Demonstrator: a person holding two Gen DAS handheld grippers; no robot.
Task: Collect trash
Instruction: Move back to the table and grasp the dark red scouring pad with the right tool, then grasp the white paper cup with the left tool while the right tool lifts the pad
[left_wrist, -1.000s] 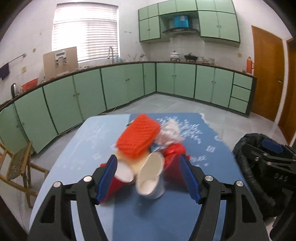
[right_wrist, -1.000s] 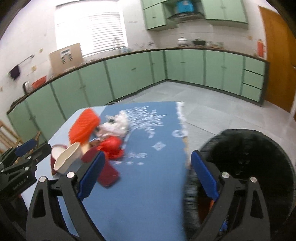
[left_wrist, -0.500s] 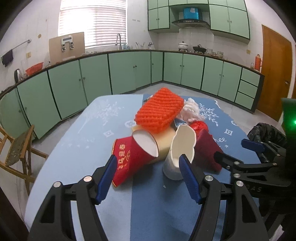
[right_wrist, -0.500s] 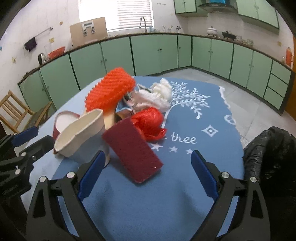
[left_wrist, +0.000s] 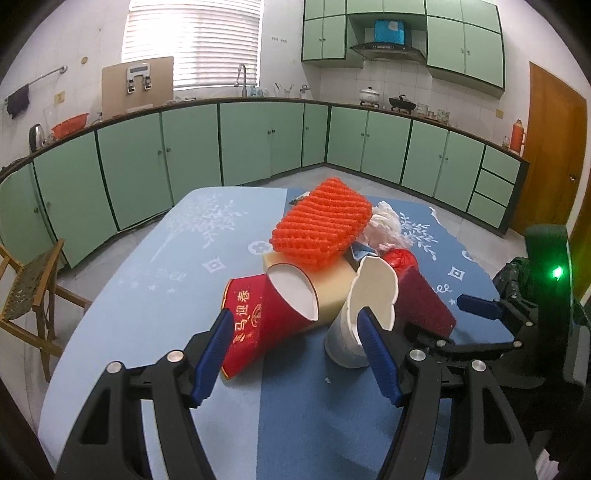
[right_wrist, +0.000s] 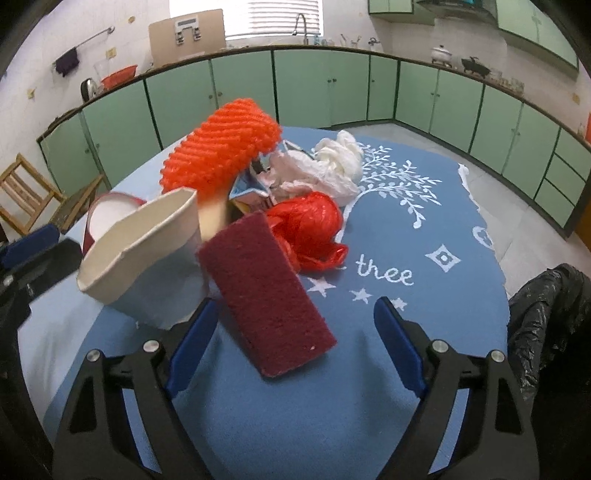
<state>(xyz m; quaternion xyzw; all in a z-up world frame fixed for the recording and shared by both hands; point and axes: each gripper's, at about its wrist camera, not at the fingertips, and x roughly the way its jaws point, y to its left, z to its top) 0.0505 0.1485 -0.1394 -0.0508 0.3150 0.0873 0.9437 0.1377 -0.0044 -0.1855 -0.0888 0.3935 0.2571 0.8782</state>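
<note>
A heap of trash lies on the blue tablecloth (left_wrist: 155, 266). It holds a red paper cup (left_wrist: 266, 317) on its side, a crushed white cup (left_wrist: 364, 314), an orange foam net (left_wrist: 321, 225), a dark red scouring pad (right_wrist: 267, 291), a red plastic bag (right_wrist: 310, 230) and white crumpled plastic (right_wrist: 332, 162). My left gripper (left_wrist: 297, 354) is open, just short of the two cups. My right gripper (right_wrist: 293, 347) is open, its jaws either side of the near end of the scouring pad. A black trash bag (right_wrist: 550, 317) hangs at the table's right edge.
Green kitchen cabinets (left_wrist: 258, 140) run round the room behind the table. A wooden chair (left_wrist: 29, 295) stands left of the table. A brown door (left_wrist: 550, 147) is at the right. The other gripper's body (left_wrist: 517, 325) shows at the right of the left wrist view.
Both grippers have moved in closer to the heap. The right gripper swung left, away from the trash bag, toward the scouring pad. Both stay open.
</note>
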